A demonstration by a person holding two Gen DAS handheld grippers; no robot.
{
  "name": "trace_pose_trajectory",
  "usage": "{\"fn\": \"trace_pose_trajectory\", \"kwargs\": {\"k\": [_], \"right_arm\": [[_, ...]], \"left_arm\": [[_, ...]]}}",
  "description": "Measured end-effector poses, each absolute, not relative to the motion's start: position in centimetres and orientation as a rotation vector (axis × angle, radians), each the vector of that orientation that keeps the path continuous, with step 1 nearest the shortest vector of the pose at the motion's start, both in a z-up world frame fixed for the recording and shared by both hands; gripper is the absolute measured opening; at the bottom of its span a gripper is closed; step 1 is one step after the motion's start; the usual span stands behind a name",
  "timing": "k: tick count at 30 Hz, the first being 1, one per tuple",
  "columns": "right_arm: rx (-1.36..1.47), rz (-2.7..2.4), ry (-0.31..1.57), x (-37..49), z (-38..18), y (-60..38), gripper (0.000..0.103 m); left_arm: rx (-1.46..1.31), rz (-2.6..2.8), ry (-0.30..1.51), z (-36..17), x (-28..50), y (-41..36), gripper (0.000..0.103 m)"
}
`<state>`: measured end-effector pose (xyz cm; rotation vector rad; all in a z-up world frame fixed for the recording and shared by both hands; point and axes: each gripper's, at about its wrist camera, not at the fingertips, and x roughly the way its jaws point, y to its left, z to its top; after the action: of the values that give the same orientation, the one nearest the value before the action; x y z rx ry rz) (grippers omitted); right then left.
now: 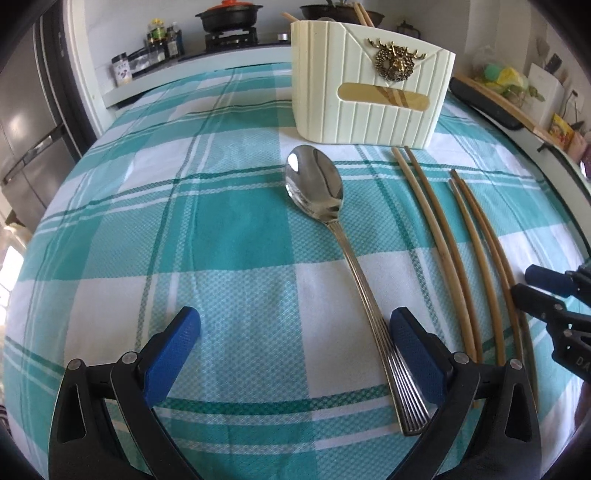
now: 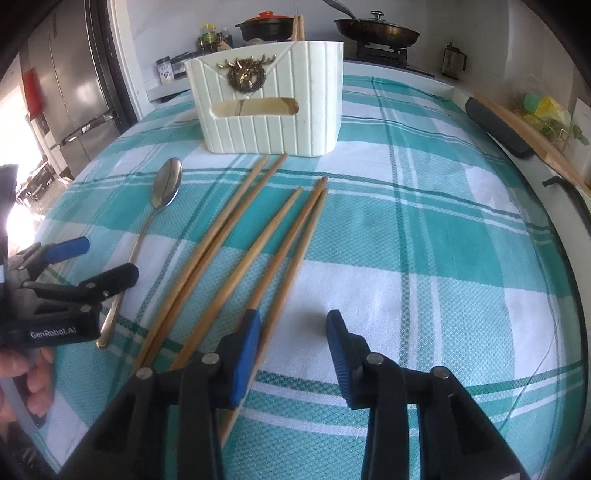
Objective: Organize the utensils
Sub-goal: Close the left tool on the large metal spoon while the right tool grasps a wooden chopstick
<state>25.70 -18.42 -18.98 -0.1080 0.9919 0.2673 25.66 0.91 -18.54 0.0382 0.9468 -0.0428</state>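
Note:
A cream ribbed utensil holder (image 1: 369, 85) with a gold deer ornament stands at the far side of the checked cloth; it also shows in the right wrist view (image 2: 269, 99). A steel spoon (image 1: 316, 188) lies bowl toward the holder, its handle running beside my right-hand finger. My left gripper (image 1: 295, 354) is open over the cloth, the spoon handle just inside its right finger. Several wooden chopsticks (image 2: 236, 236) lie right of the spoon (image 2: 166, 184). My right gripper (image 2: 291, 350) is open, its left finger over the rightmost chopsticks. Chopstick tips stick out of the holder.
The teal and white checked cloth (image 1: 229, 221) covers the table. A counter behind holds a stove, a black pot with an orange lid (image 1: 229, 14), a pan (image 2: 376, 27) and spice jars. A fridge (image 2: 74, 74) stands at left. A dark board (image 2: 498, 125) lies at the right edge.

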Motion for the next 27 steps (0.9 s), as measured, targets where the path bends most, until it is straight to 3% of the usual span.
{"fn": "trace_pose_trajectory", "kwargs": {"k": [7,11,16,17,22,24,25,26,27], "right_arm": [[-0.163,0.234,1.019,25.5,-18.8,-18.3,0.038],[-0.150,0.219,0.978,27.0,-19.0,-18.7,0.048],[-0.143,0.220,0.997,29.2,-19.0,-18.5,0.047],[-0.135,0.217,1.010,29.9,-19.0,-18.4,0.039],[-0.171,0.226,1.088,32.9,-18.7,-17.4,0.029],[-0.192,0.236,1.115,33.6,-18.6,-16.9,0.022],[-0.193,0.238,1.126,34.0,-18.6,-16.8,0.011],[-0.190,0.242,1.139,34.4,-18.6,-16.6,0.009],[-0.181,0.240,1.148,34.8,-18.6,-16.6,0.008]], "left_arm": [[0.036,-0.085,0.986,-18.3,26.5,1.8,0.102],[0.060,-0.113,0.991,-18.4,28.2,1.5,0.102],[0.049,-0.138,0.995,-18.5,30.7,1.3,0.102],[0.054,-0.142,0.999,-18.4,31.1,1.2,0.101],[0.063,-0.181,1.019,-18.0,32.8,0.6,0.088],[0.070,-0.192,1.025,-17.8,33.4,0.2,0.081],[0.073,-0.196,1.026,-17.8,33.6,0.1,0.079],[0.074,-0.199,1.024,-17.6,33.8,-0.1,0.069],[0.079,-0.201,1.021,-17.5,34.0,-0.3,0.053]]}}
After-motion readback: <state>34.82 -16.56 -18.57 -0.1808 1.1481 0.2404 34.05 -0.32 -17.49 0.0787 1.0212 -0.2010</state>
